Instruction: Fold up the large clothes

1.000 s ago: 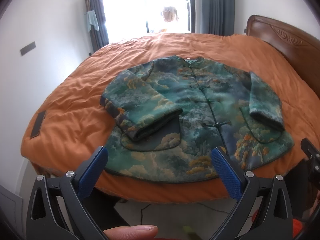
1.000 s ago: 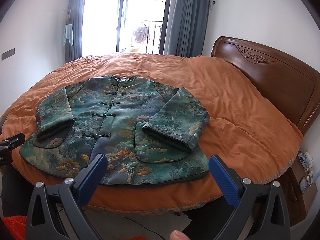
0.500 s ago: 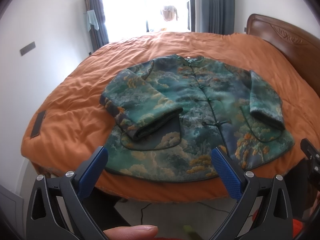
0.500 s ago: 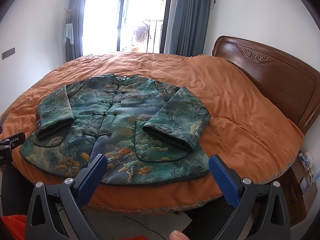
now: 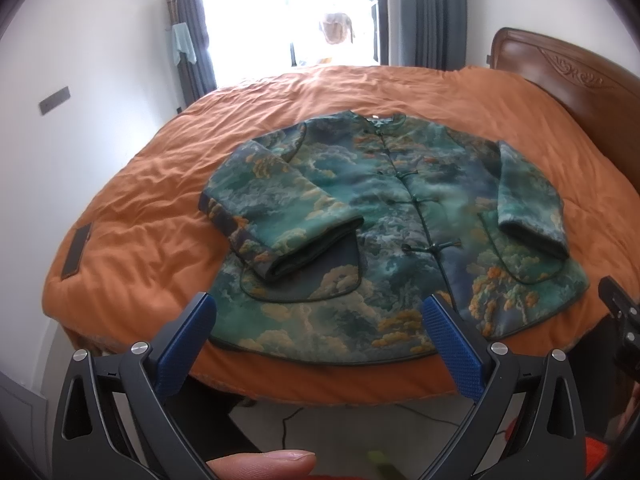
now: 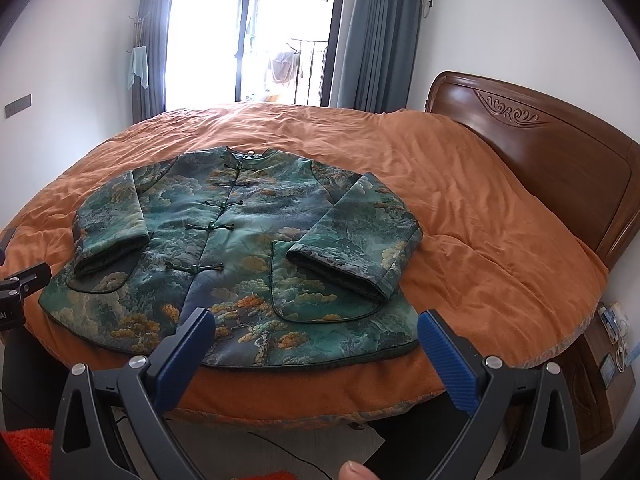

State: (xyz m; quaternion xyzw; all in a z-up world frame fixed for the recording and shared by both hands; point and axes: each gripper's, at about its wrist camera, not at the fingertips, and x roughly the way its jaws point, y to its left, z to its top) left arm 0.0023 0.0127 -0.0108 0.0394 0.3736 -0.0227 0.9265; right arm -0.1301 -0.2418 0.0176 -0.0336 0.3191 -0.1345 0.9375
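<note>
A green padded jacket [image 5: 392,216] with cloud and tree print lies face up on the orange bed, buttoned, both sleeves folded in over the front. It also shows in the right wrist view [image 6: 240,248]. My left gripper [image 5: 316,312] is open and empty, held off the bed's near edge, in front of the jacket's hem. My right gripper [image 6: 312,320] is open and empty, also off the near edge in front of the hem. Part of the other gripper shows at the right edge of the left wrist view [image 5: 618,320].
The orange duvet [image 6: 460,208] covers the whole bed. A wooden headboard [image 6: 540,152] stands at the right, a nightstand [image 6: 604,368] beside it. A dark flat object [image 5: 76,252] lies at the bed's left edge. Window and curtains are behind.
Both grippers have edged slightly closer to the bed. The jacket has not moved and the jaws stay open.
</note>
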